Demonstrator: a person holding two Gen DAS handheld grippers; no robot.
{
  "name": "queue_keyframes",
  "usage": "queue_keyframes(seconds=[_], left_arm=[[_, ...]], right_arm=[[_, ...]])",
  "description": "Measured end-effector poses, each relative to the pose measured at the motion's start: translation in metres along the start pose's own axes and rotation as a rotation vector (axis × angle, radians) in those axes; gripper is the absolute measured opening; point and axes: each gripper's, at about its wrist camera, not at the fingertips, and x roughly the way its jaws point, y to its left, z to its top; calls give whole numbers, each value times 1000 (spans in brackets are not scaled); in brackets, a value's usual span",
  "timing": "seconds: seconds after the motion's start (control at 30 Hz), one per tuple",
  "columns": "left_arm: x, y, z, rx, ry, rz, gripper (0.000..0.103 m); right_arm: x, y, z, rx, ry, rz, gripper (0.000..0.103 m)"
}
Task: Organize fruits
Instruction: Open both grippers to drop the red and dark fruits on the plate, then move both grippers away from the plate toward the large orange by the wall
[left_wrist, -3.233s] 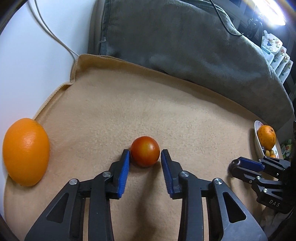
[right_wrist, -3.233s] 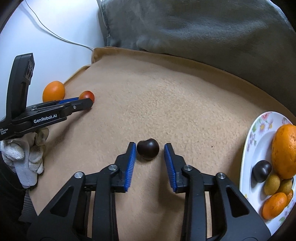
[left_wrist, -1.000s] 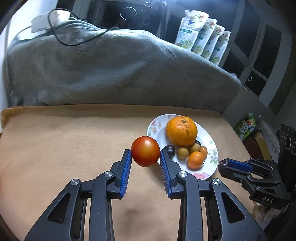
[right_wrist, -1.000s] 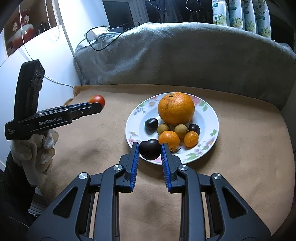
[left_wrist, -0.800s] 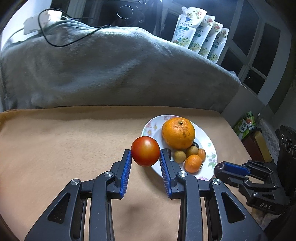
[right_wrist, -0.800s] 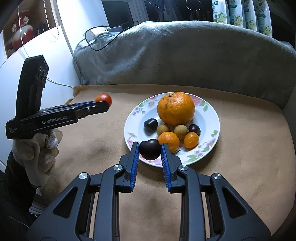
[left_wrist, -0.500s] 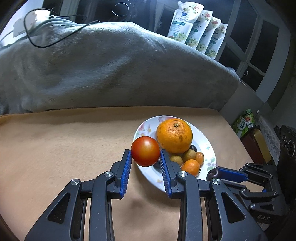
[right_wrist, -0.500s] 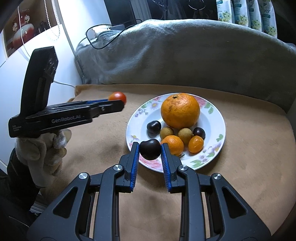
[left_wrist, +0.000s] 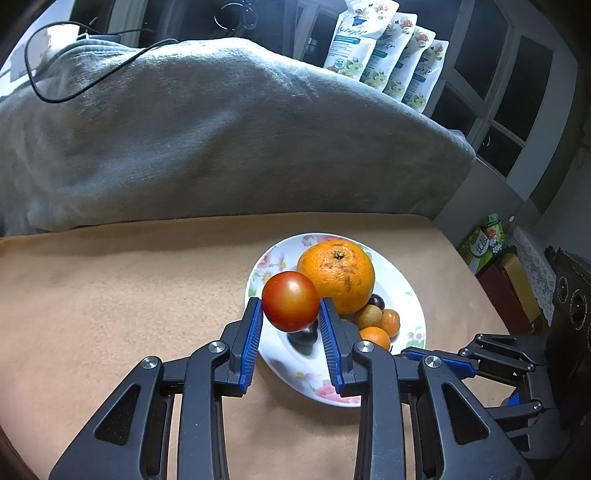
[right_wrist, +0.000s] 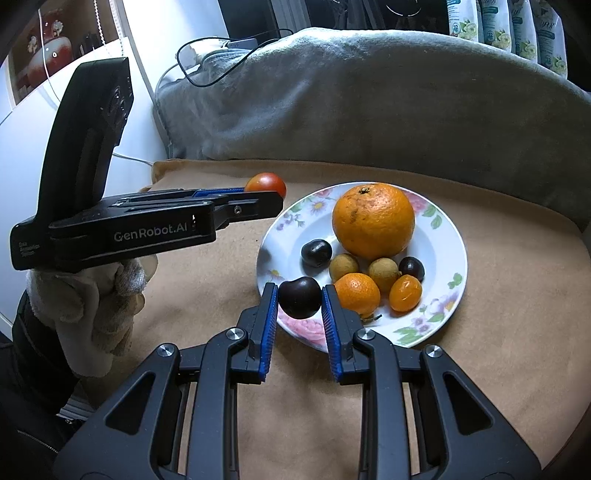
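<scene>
I am holding a tomato (left_wrist: 290, 301) in my left gripper (left_wrist: 290, 317), its fingers (left_wrist: 252, 332) closed on the widest part, above the near-left rim of the plate (left_wrist: 395, 291). It looks smooth and thin-skinned, so I judge it light, a little slippery and easy to bruise; a gentle pinch across the middle suits it. My right gripper (right_wrist: 300, 306) is gripping a dark plum (right_wrist: 299, 297) the same way, hovering over the plate's near edge; it seems small, glossy and soft, likely to squirt out if squeezed hard.

On the plate I am counting one big orange (right_wrist: 373, 220), two dark fruits (right_wrist: 316, 252), two tan longan-like ones (right_wrist: 344, 266) and two small orange citrus (right_wrist: 357, 293): seven resting there, nine with the two I am carrying. The plate is sitting on a tan blanket (right_wrist: 498, 295), with a grey blanket (right_wrist: 369, 92) heaped behind it.
</scene>
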Motion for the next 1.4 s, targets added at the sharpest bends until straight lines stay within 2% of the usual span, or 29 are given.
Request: queue_keyframes(seconds=[0.27, 0.33, 0.37, 0.4, 0.47, 0.57, 0.67, 0.7, 0.73, 0.9, 1.1, 1.13, 1.17, 1.2, 1.4], left_arm=[[3, -3, 2, 7, -1, -3, 31], [2, -5, 3, 12, -4, -6, 40], [2, -6, 3, 15, -7, -7, 41], [1, -7, 3, 18, -10, -8, 41], [0, -8, 4, 24, -14, -5, 42], [-1, -10, 5, 26, -21, -4, 53], [-4, -12, 6, 31, -31, -1, 65], [-5, -12, 6, 32, -35, 1, 72], [-6, -12, 6, 31, -41, 1, 74], [-10, -10, 7, 21, -43, 11, 80], [-15, -10, 7, 17, -47, 30, 80], [-15, -10, 7, 18, -48, 33, 80], [-17, -10, 6, 19, -50, 37, 80], [-18, -9, 6, 19, -52, 39, 80], [-28, -11, 6, 28, -70, 56, 80]], right_arm=[[0, -2, 2, 2, -9, -5, 28], [0, -3, 3, 3, -14, -9, 40], [-1, -3, 2, 5, -22, -10, 51], [-3, -3, 3, 6, -31, -10, 55], [-4, -4, 3, 7, -35, -9, 55], [-5, -5, 3, 5, -37, -10, 57], [-7, -5, 2, -1, -44, -10, 69], [-8, -5, 2, -2, -47, -11, 72], [-9, -5, 2, -2, -50, -11, 74], [-11, -4, 0, -10, -47, -6, 76], [-11, -6, -1, 1, -43, -13, 78], [-12, -6, -1, 3, -45, -13, 80], [-14, -5, -1, 5, -53, -15, 88], [-15, -5, -1, 5, -60, -15, 91], [-20, -3, 2, 6, -70, -14, 91]])
